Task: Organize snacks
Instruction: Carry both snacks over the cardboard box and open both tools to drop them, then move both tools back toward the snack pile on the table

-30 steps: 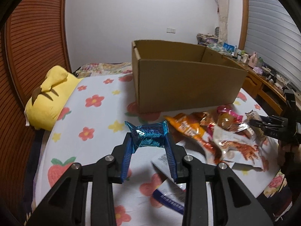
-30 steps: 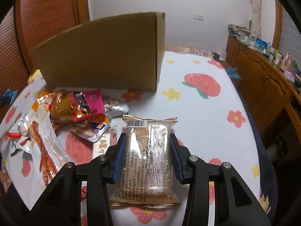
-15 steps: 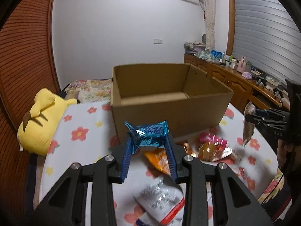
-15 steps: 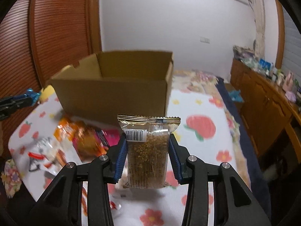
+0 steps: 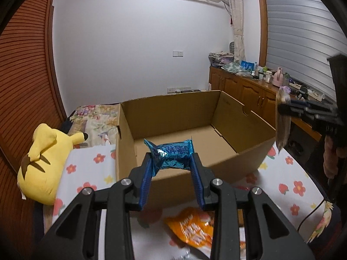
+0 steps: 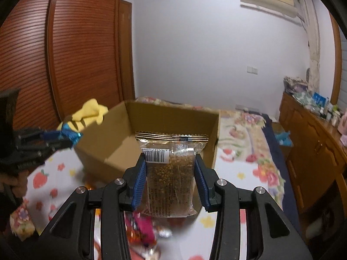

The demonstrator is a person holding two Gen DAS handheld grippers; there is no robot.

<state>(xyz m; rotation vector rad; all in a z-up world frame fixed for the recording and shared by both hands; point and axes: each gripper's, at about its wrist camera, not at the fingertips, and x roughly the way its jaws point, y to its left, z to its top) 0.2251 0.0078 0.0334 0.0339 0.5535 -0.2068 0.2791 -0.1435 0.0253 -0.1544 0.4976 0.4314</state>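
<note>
left claw [image 5: 171, 174] pinching crinkly blue foil packet [image 5: 172, 155] | right claw [image 6: 170, 179] clamping clear seed-bar pack [image 6: 171, 173] | risk: thin grips slipping short of open brown cardboard box [image 5: 173, 117]

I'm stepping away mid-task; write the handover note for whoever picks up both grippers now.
Left gripper: shut on a blue foil snack packet, held above the open brown cardboard box.
Right gripper: shut on a clear packet of brown grain bar, held near the box.
Done: nothing visible in the box.
Left: drop both in, then the orange packet and the others still on the floral sheet.
</note>
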